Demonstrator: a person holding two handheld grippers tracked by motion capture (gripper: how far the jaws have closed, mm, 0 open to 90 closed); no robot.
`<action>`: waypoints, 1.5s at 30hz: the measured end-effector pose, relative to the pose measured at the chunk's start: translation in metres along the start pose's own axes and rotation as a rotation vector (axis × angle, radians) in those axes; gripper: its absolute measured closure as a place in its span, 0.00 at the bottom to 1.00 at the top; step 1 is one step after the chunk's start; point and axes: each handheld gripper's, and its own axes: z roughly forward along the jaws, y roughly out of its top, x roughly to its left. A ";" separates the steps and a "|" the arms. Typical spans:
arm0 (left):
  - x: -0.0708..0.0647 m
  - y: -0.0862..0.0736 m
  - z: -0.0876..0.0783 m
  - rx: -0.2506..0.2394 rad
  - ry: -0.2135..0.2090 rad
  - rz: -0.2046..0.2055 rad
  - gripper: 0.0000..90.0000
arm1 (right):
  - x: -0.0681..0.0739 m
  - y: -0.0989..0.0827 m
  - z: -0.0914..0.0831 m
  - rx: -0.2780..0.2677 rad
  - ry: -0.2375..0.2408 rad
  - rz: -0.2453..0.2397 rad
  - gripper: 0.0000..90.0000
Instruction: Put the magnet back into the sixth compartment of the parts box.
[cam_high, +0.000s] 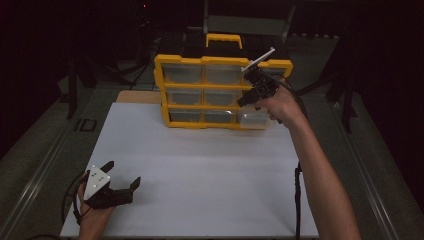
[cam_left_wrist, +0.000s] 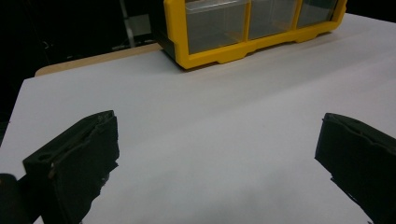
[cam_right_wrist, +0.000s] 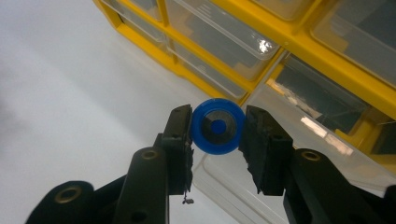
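Observation:
A yellow organizer with clear drawers stands at the back of the white table; its lower corner appears in the left gripper view. The bottom right drawer is pulled out, and it lies under the jaws in the right gripper view. My right gripper is shut on a small blue round disc with a grey ring and blue centre, held over that drawer. In the high view the right gripper hovers before the organizer's right column. My left gripper rests open at the near left, with nothing between its jaws.
The white table top spreads between the organizer and the near edge. A wooden board corner shows at the organizer's left. A black-and-yellow handle tops the organizer. Dark surroundings lie beyond the table.

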 end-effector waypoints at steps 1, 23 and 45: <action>0.000 0.000 0.000 0.000 0.000 0.000 0.00 | 0.000 0.000 0.000 0.001 -0.001 0.004 0.70; 0.000 0.000 0.000 0.001 0.000 0.000 0.00 | -0.008 -0.003 0.003 0.020 -0.030 0.024 0.70; 0.001 0.000 0.001 0.005 0.003 0.001 0.00 | -0.026 -0.015 -0.004 0.031 -0.059 0.065 0.70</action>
